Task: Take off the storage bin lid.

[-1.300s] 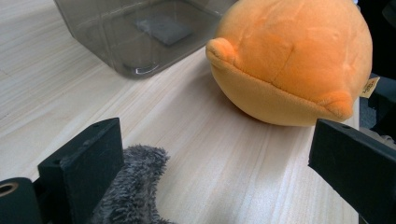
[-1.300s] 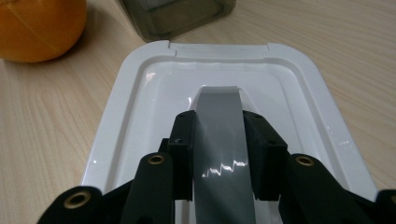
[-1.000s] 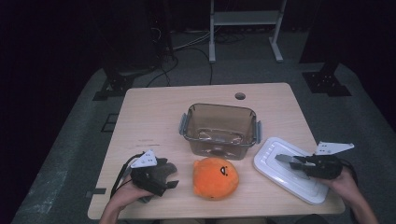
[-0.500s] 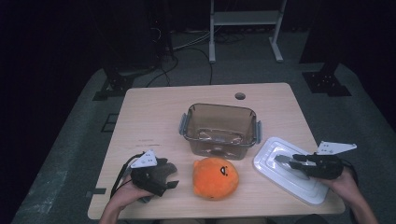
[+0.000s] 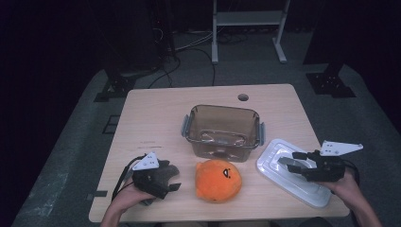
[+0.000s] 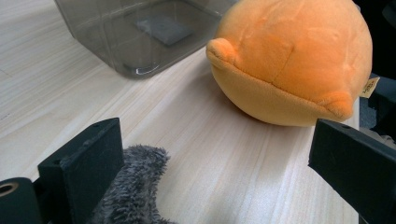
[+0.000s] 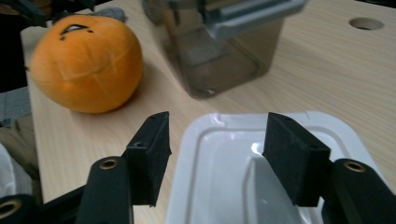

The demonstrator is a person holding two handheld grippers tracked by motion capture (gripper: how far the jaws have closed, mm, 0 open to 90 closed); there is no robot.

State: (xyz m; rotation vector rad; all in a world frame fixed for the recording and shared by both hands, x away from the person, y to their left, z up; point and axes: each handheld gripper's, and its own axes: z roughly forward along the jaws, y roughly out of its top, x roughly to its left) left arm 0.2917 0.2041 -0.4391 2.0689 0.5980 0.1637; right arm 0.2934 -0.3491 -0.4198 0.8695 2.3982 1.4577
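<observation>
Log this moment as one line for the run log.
right gripper: just opened, above white lid | left gripper: open, beside grey fuzzy thing | orange plush: on table

Right black two-jaw gripper has just been opening its jaws with nothing pinched between them, while the left black two-jaw gripper sits low, jaws apparently wide apart.

Your surface: pale wood-grain, matt. Your lid: white plastic, glossy, smooth. Your container: clear smoky plastic, shiny. Your plush ball: orange cloth, soft nap. Your grey fabric: shaggy. Your jaws: matt black.
</observation>
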